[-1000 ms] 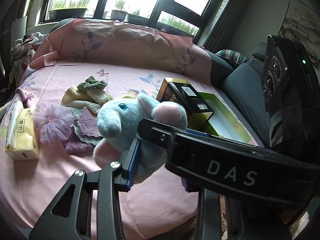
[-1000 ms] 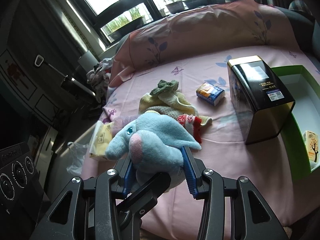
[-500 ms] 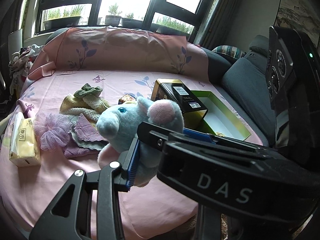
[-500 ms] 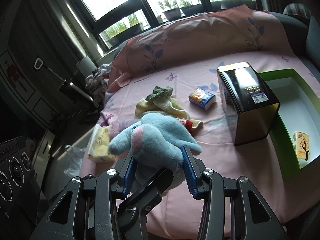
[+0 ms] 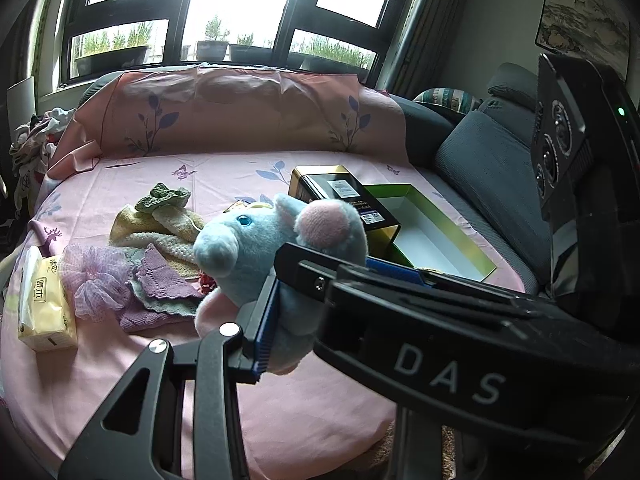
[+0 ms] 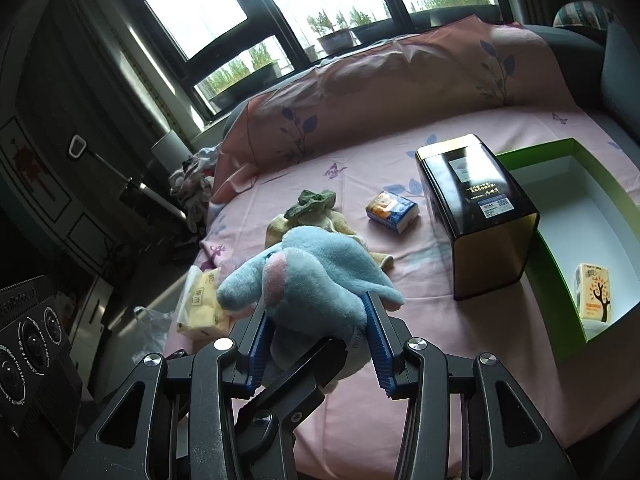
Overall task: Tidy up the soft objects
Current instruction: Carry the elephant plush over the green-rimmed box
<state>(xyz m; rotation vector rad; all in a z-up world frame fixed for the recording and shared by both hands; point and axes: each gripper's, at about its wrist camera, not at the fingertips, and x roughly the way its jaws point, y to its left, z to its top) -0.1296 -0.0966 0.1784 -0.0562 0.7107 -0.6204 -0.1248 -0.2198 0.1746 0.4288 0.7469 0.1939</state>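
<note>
Both grippers are clamping the plush [image 6: 316, 276] at once: the right gripper [image 6: 318, 344] is squeezing its body between blue pads, while the left gripper [image 5: 288, 320] is pinching it from the side. To do this well, both hands should be travelling together, keeping the plush clear of the tin [image 6: 476, 216] ahead-right of the jaws and lowering it into the green box [image 6: 560, 264] beyond. Below the jaws, the pink bed [image 5: 320, 392] is carrying towels [image 5: 160, 240] ahead-left, under bright windows [image 5: 240, 0].
</note>
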